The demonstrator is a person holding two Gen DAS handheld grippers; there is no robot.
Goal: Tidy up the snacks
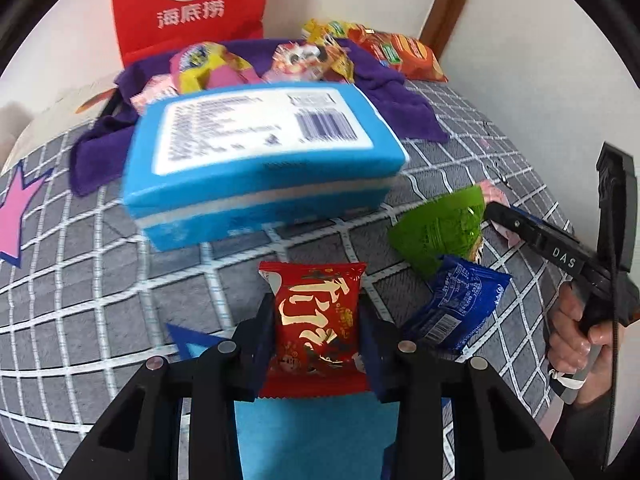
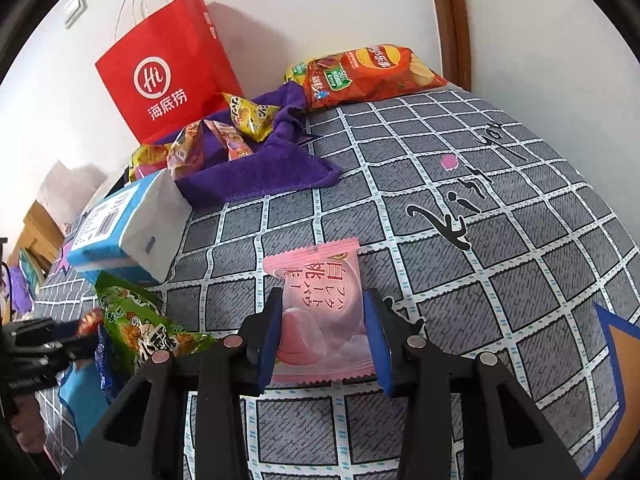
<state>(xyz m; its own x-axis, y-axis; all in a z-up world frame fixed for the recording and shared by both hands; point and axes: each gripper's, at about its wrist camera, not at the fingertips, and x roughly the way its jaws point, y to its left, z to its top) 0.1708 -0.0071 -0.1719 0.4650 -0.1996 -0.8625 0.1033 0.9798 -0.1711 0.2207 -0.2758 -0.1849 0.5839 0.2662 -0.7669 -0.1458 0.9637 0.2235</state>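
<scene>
- Snacks are in both grippers: the left gripper (image 1: 318,322) is clamped on a red packet (image 1: 314,320), and the right gripper (image 2: 323,332) is clamped on a pink packet (image 2: 322,316).
- Each packet sits upright between the blue pads, gripped across its middle, with its crimped top edge poking out beyond the fingertips.
- Both look like light, soft foil pillows, probably slippery and easy to crush; I would judge a mid-body hold like this one safer than pinching a crimped end, which could slide or tear.
- Just beside the left gripper, on the checked bed cover (image 1: 460,152), lie a blue packet (image 1: 456,312) and a green packet (image 1: 440,228), overlapping one another; the right gripper's black body shows at that view's right edge.
- Ahead of the left gripper is a blue tissue pack (image 1: 260,160), blurred; I cannot tell whether it rests flat.
- Farther back a purple towel (image 2: 260,172) carries several small snacks, among them a yellow packet (image 2: 250,116).
- Beyond the towel, near the wall, lies an orange chip bag (image 2: 372,74), likely puffy and fragile, best taken by an edge.
- A red paper bag (image 2: 164,72) stands against the wall behind the towel; it may be where the snacks go, though nothing shows that.
</scene>
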